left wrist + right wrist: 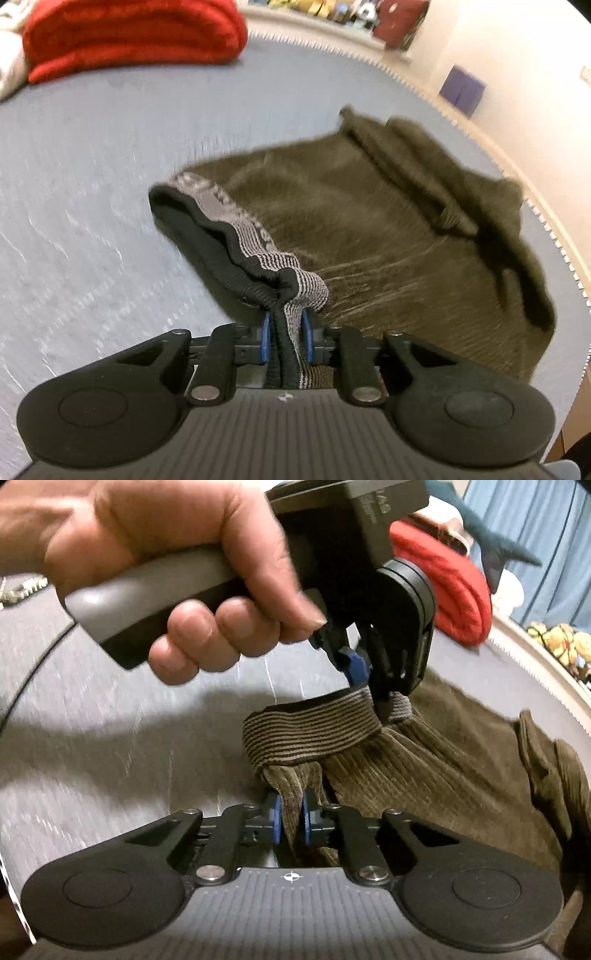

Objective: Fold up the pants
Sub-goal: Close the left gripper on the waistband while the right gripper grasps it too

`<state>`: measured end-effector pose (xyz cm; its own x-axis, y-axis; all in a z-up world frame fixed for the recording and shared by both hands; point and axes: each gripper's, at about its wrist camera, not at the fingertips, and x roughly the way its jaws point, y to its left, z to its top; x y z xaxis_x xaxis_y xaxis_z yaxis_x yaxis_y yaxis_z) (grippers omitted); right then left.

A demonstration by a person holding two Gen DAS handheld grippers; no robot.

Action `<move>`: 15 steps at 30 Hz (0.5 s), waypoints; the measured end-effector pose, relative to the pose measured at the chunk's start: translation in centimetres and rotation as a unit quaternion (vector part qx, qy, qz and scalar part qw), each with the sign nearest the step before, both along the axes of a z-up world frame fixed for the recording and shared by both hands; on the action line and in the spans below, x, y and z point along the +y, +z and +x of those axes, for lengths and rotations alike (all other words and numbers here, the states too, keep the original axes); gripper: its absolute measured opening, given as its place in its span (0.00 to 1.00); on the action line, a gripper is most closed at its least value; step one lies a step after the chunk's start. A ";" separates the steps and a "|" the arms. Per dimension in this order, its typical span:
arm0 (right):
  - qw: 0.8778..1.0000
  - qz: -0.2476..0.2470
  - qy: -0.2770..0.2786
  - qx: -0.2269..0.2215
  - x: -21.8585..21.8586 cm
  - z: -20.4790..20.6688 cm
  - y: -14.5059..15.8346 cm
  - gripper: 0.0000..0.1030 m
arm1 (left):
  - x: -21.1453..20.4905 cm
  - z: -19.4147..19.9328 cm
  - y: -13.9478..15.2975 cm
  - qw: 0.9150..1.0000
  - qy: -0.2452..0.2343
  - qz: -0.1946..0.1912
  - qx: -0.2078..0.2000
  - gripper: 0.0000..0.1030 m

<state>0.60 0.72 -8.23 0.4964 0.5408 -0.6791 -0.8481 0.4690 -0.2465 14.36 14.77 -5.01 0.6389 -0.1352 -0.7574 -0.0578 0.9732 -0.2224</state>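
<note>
Pants (369, 236), olive corduroy, are lying on the grey surface (92, 184) with the legs bunching toward its far edge. The left hand-held gripper (286, 338) is pinching the striped waistband (240, 229); the right hand-held gripper (291, 819) is pinching corduroy just below it. Risk: thin bites are likely to slip under a lift, and the legs may be dragging over the edge. Open room is lying leftward; a red blanket (129, 37) is sitting well apart.
</note>
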 end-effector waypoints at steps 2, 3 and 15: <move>1.000 0.018 0.010 -0.008 0.3 -0.6 0.6 0.10 | 1.1 -1.1 1.3 1.000 0.005 -0.012 -0.022 0.13; 0.999 0.027 0.015 -0.014 0.6 -0.8 0.8 0.10 | 1.7 -1.6 1.9 0.999 0.012 -0.017 -0.030 0.12; 0.984 0.143 0.101 -0.035 4.9 -5.6 3.5 0.09 | 9.5 -9.3 7.2 0.993 0.090 -0.028 -0.073 0.10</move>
<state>-5.03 5.64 -4.71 0.3995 0.7974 -0.4523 -0.9167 0.3510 -0.1908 5.10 24.26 2.16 0.7592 -0.0468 -0.6491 -0.1936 0.9360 -0.2939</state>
